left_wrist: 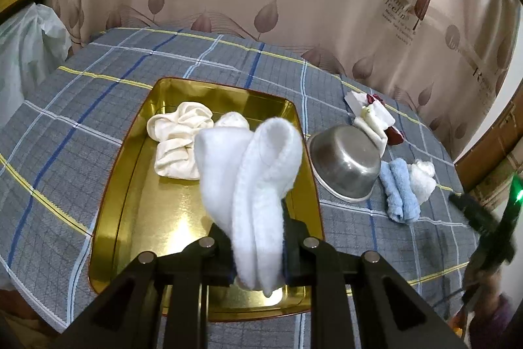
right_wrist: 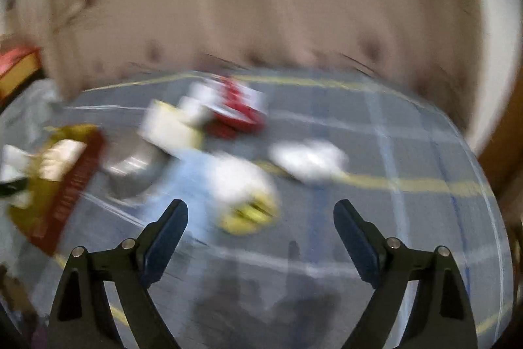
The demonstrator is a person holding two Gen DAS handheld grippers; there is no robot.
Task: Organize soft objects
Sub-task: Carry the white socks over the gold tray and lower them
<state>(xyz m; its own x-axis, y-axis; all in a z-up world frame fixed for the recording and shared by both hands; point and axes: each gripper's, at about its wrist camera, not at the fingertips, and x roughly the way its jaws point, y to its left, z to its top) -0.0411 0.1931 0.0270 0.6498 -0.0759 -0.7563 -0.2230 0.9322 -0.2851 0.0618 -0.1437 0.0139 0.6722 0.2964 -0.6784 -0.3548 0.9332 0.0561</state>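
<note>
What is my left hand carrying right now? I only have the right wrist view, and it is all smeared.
Observer: The left tongs are shut on a white fleecy cloth, held over the gold tray.
Operator: Is anything in that tray already?
Observer: Yes, a crumpled cream cloth lies in its far half.
Operator: What is that shiny blur near the tray?
Observer: A steel bowl, tipped on its side on the plaid cover, just right of the tray.
Operator: And the pale blue smear?
Observer: A rolled light blue towel, lying beside the bowl with a white cloth against it.
</note>
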